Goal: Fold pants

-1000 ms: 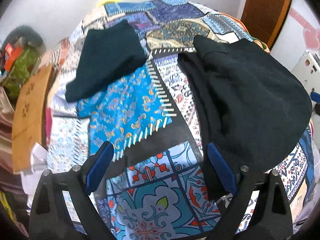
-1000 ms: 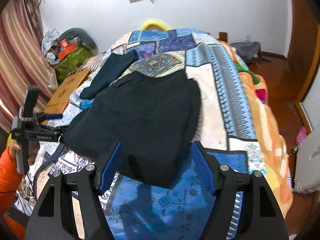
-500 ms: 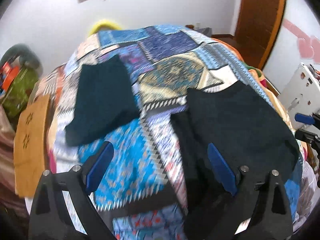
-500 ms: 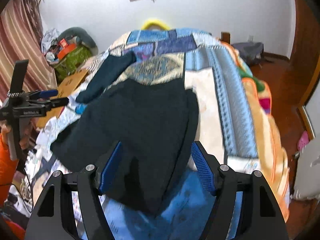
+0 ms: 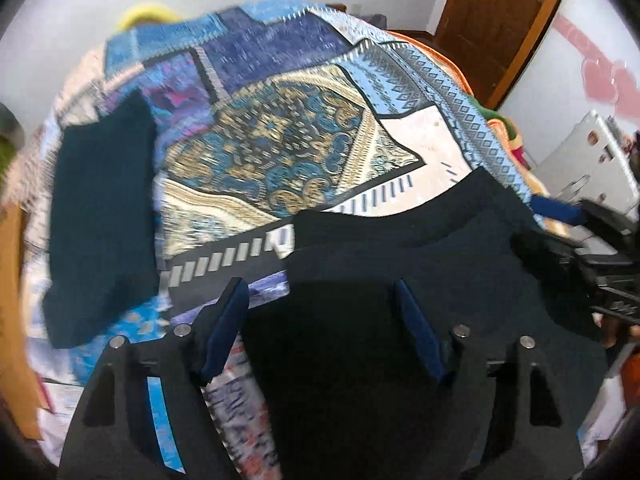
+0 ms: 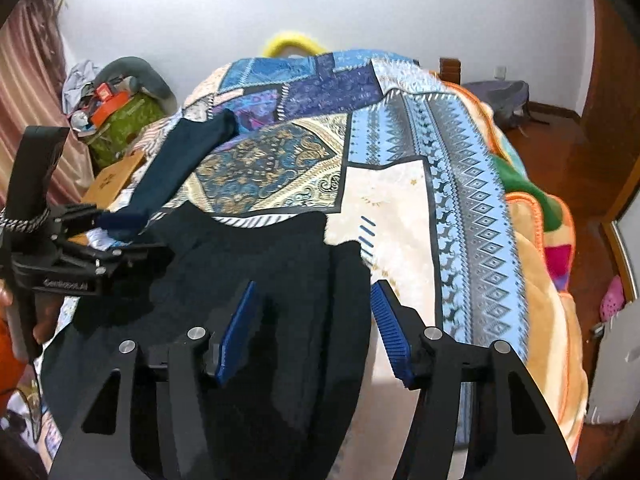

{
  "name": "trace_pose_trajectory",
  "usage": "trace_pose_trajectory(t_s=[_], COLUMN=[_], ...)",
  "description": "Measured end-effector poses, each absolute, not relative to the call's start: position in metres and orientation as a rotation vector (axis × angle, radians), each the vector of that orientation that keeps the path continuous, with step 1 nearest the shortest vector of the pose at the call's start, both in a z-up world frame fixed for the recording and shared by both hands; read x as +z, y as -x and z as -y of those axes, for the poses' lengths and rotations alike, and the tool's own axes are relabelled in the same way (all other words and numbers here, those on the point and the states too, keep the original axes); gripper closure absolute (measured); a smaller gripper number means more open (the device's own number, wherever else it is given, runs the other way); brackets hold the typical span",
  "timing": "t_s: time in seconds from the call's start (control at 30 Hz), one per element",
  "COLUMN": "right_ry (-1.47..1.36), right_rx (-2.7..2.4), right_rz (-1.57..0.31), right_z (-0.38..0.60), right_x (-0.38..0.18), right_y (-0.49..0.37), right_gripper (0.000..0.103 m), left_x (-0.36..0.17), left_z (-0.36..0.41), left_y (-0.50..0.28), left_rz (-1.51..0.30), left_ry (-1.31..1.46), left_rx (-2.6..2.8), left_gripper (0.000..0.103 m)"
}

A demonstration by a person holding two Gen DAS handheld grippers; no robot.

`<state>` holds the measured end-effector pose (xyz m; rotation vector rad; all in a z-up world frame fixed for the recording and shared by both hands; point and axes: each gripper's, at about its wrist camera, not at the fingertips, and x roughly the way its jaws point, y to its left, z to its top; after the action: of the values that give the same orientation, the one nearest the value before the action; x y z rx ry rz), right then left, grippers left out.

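Dark navy pants lie on a patchwork bedspread; they also show in the right wrist view. My left gripper is open just above the near left part of the pants, holding nothing. My right gripper is open over the pants' right edge, empty. The left gripper also shows at the left of the right wrist view. The right gripper shows at the right edge of the left wrist view.
A folded dark teal garment lies on the bed's left side, also in the right wrist view. A brown box and a cluttered green bag stand left of the bed. An orange blanket hangs on the right.
Both grippers have moved forward over the pants and now sit lower and closer to them. Both stay open. The pants have shifted a little on the bed.
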<state>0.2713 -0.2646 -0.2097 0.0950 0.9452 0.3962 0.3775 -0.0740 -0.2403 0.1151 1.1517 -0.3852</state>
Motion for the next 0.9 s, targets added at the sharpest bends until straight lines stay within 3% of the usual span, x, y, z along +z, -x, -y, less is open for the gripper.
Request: trace_pose_trajectory(t_s=[0.03, 0.13, 0.23, 0.33, 0.57, 0.77, 0.9], right_ry=[-0.097, -0.108, -0.098, -0.057, 0.001, 0.046, 0.011], right_rx=[0.401, 0.425, 0.457, 0.451, 0.461, 0.405, 0.394], right_rz=[-0.961, -0.965, -0.942, -0.887, -0.777, -0.894, -0.941], right_z=[0.264, 0.263, 0.26, 0.253, 0.236, 0.229, 0.239], right_x=[-0.214, -0.22, -0.216, -0.205, -0.178, -0.209, -0.21], right_y=[-0.275, -0.279, -0.275, -0.268, -0.263, -0.29, -0.288], right_gripper=[0.057, 0.064, 0.081, 0.087, 0.089, 0.089, 0.084], left_x=[-0.244, -0.245, -0.239, -0.227, -0.186, -0.219, -0.217], left_z=[0.075, 0.078, 0.083, 0.083, 0.073, 0.068, 0.04], left_y=[-0.381, -0.385, -0.377, -0.368, -0.347, -0.372, -0.377], left_rz=[-1.165, -1.167, -1.122, -1.073, -0.943, -0.994, -1.039], left_ry=[-0.083, -0.055, -0.1, -0.123, -0.143, -0.311, -0.164], left_rx=[-0.407, -0.429, -0.425, -0.413, -0.359, -0.164, -0.215], left_gripper=[0.041, 0.055, 0.065, 0.069, 0.07, 0.063, 0.063])
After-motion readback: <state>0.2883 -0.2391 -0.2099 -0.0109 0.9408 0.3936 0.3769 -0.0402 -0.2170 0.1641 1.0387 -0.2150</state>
